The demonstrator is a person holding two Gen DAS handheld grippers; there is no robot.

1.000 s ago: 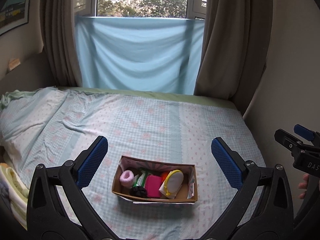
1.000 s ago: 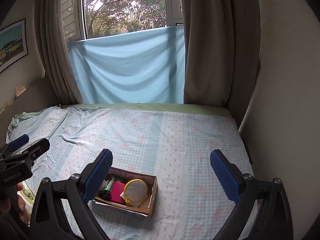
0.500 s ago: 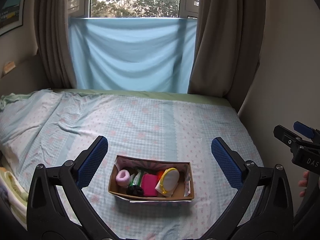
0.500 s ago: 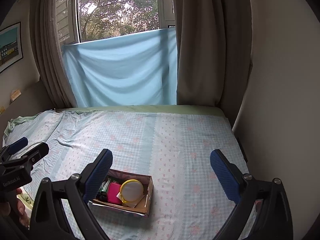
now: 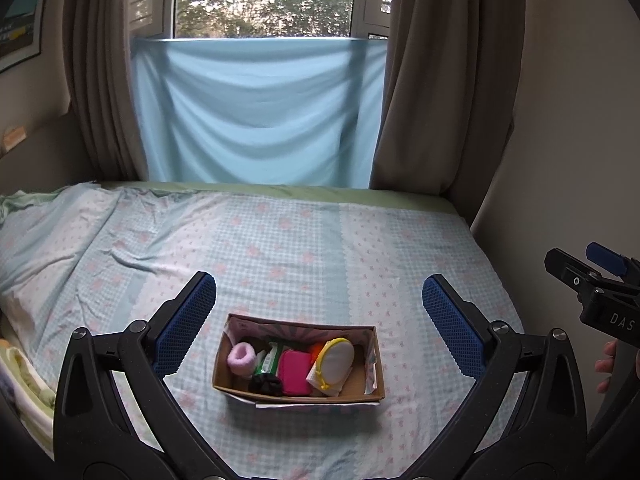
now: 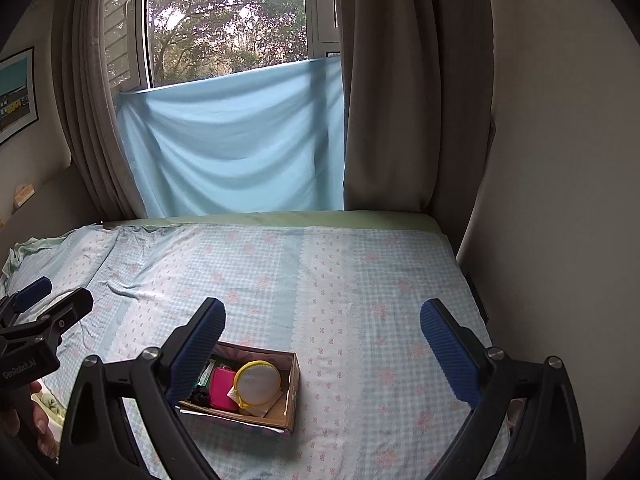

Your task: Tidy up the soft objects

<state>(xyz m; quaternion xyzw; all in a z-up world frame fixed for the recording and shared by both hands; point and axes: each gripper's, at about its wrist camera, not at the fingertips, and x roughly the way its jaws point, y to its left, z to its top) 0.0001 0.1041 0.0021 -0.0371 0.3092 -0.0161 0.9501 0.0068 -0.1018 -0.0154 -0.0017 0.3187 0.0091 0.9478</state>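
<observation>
A bed (image 5: 280, 240) under a floral checked sheet meets a daylit window (image 5: 264, 0), brown curtains (image 5: 440, 80), pale-blue cloth (image 5: 256, 112); possibly a framed picture (image 6: 16, 96).

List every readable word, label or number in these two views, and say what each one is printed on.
"DAS", cut off by the frame edge: on the black body of the right gripper, seen at the right of the left wrist view.
"GenRobot.AI": on the black body of the left gripper, seen at the left of the right wrist view.
Green packet in the cardboard box: print too small to read.
Framed picture: no legible text.
</observation>
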